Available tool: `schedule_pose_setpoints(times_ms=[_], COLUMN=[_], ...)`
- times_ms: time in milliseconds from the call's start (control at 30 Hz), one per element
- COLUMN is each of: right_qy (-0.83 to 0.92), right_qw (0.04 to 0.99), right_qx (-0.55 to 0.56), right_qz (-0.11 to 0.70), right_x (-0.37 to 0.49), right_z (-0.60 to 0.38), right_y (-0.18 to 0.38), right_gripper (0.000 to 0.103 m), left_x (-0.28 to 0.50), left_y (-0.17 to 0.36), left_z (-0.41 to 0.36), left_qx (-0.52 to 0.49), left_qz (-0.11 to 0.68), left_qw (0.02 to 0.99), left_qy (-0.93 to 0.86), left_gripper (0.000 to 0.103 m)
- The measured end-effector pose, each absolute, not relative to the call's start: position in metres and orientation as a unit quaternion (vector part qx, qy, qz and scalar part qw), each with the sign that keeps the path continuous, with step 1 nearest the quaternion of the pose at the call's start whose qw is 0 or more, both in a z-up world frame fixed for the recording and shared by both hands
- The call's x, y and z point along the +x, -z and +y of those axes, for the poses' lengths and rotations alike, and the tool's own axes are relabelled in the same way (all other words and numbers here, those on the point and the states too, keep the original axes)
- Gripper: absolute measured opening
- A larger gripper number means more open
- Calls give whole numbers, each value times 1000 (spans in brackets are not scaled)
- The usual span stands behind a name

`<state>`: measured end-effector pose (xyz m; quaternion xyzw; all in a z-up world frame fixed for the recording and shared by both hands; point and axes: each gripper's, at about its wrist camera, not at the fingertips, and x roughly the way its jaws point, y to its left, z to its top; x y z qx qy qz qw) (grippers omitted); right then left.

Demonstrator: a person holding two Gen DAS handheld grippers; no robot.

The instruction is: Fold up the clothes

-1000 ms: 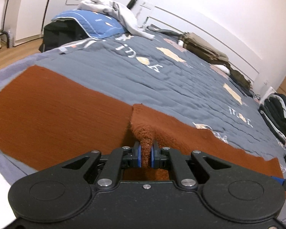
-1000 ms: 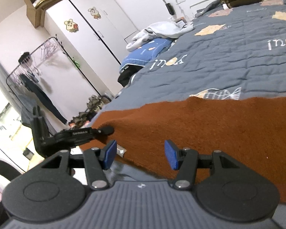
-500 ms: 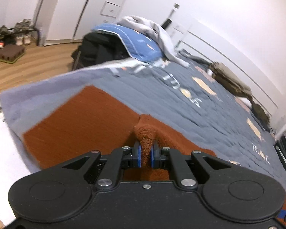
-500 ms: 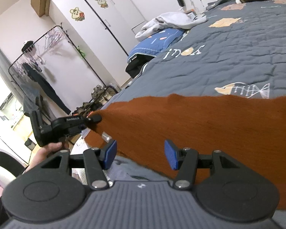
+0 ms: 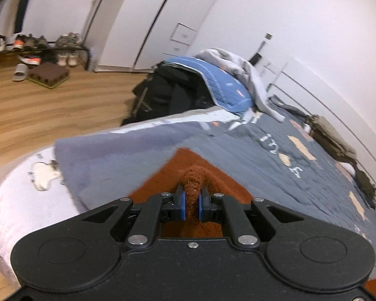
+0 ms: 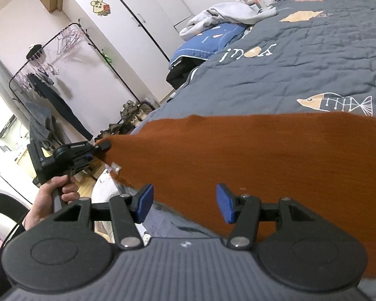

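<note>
The rust-brown garment point(image 6: 250, 155) lay spread on the grey quilt point(image 6: 300, 70) of the bed, but its full outline could not be read: the right claw's point(image 6: 185, 204) own body hid the near hem, the right edge ran out of frame, and in the left wrist view only a narrow wedge of it showed past the left claw point(image 5: 191, 204). That view was blurred, so the shoes point(image 5: 66, 55) on the floor were hard to make out. The left claw was clenched on a bunched fold of the garment, the cloth bulging up between its blue pads point(image 5: 181, 205). In the right wrist view a hand point(image 6: 50, 198) gripped that tool's handle, and the pinched corner was stretched toward the bed's edge. The right claw stood released, nothing between its pads, hovering over the garment's near edge. Compared with a second earlier, the left claw had swung toward the bed's corner, showing more wooden floor point(image 5: 50, 110), and the cloth ahead of it had narrowed to a point.
</note>
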<state>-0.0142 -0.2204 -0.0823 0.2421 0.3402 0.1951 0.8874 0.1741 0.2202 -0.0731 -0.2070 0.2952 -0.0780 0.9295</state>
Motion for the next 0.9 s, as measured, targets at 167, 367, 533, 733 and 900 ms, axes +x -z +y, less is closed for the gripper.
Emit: schedule_pose_setpoints(times_ms=[167, 367, 533, 733, 900], right_qy=[-180, -150, -126, -191, -254], right_qw=[890, 895, 898, 886, 883], right_qx=[248, 258, 269, 267, 243], right_qz=[338, 331, 324, 329, 312], right_x=[-17, -24, -28, -20, -11], right_z=[-232, -262, -287, -278, -245], right_y=[83, 83, 83, 73, 52], right_gripper=[55, 55, 55, 55, 55], left_x=[184, 174, 175, 184, 204], left_y=[90, 71, 67, 64, 66], left_z=[223, 219, 202, 171, 164], left_qx=[-186, -142, -132, -72, -59], left_qz=[348, 325, 315, 317, 324], left_qw=[918, 935, 939, 942, 942], left_qy=[44, 6, 51, 80, 70], left_gripper=[16, 30, 37, 37, 37])
